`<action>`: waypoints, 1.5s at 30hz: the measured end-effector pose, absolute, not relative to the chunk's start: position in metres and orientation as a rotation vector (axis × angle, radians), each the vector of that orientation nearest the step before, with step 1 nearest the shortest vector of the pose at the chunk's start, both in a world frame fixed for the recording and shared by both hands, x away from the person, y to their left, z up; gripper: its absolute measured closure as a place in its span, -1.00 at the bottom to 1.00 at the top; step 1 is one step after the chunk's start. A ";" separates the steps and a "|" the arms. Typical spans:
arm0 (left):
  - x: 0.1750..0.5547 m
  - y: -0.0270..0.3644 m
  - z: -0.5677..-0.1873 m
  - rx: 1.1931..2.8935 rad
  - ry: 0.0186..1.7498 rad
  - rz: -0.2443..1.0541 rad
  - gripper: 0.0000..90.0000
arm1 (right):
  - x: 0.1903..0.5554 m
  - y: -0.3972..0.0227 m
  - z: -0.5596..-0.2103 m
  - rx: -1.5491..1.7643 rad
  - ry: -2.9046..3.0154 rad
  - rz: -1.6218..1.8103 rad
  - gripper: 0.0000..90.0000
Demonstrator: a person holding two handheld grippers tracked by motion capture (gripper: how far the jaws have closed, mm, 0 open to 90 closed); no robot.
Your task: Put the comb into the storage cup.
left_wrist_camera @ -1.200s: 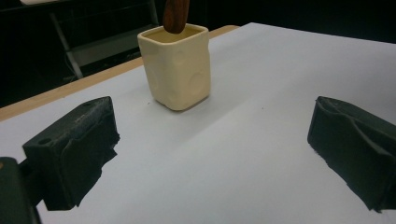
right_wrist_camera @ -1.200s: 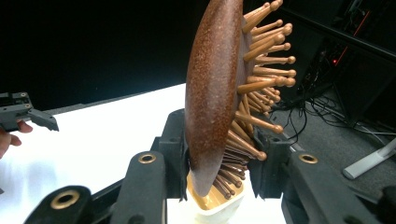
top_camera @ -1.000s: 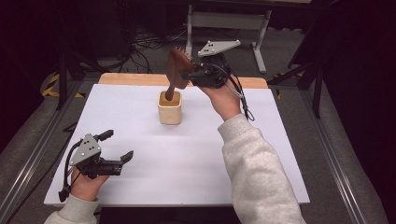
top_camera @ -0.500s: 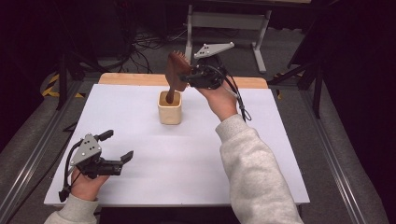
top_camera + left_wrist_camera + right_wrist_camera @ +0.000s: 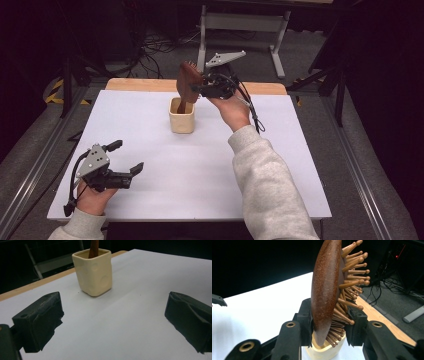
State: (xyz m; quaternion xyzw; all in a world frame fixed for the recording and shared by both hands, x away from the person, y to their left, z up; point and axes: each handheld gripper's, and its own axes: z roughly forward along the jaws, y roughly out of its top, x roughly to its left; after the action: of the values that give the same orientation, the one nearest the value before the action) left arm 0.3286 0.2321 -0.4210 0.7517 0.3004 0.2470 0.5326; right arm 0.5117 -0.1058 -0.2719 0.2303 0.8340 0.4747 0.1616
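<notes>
Dark floor and a tangle of black cables (image 5: 150,47) ring the scene, with a grey metal stand (image 5: 240,30) behind the far edge. Front and centre is the white tabletop (image 5: 200,170), a strip of bare wood (image 5: 140,84) showing along its back edge.

Up at the far middle sits the cream cup (image 5: 181,115), squarish and glazed, with nothing else near it on the sheet. Over it hangs the right gripper (image 5: 195,89), clamped on the head of a brown wooden hairbrush (image 5: 188,85). In the right gripper view one pad presses the smooth back of the hairbrush (image 5: 324,287) and the other pushes into the pin side, the round-tipped wooden pins splaying past it. The brush stands nearly upright, handle down, and that handle is already inside the cup (image 5: 324,352); the left gripper view shows the handle (image 5: 94,248) rising out of the cup's mouth (image 5: 93,271), leaning on the back rim.

Down at the near left corner, the left gripper (image 5: 127,159) rests low over the table, jaws spread wide with nothing between them. From its own camera, open white sheet lies between its pads and the cup, no obstacle in that lane. The grey sleeve (image 5: 270,190) crosses the right half of the table, well clear of the cup.
</notes>
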 end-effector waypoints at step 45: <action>0.331 0.230 -0.422 1.795 0.713 0.576 -0.94 | 0.522 -0.113 -0.299 0.738 2.463 1.378 -0.24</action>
State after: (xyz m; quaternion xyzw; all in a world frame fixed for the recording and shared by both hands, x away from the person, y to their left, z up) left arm 0.3313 0.2300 -0.4217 0.7530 0.2993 0.2417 0.5339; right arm 0.5218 -0.1128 -0.2995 0.2513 0.8391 0.4693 0.1119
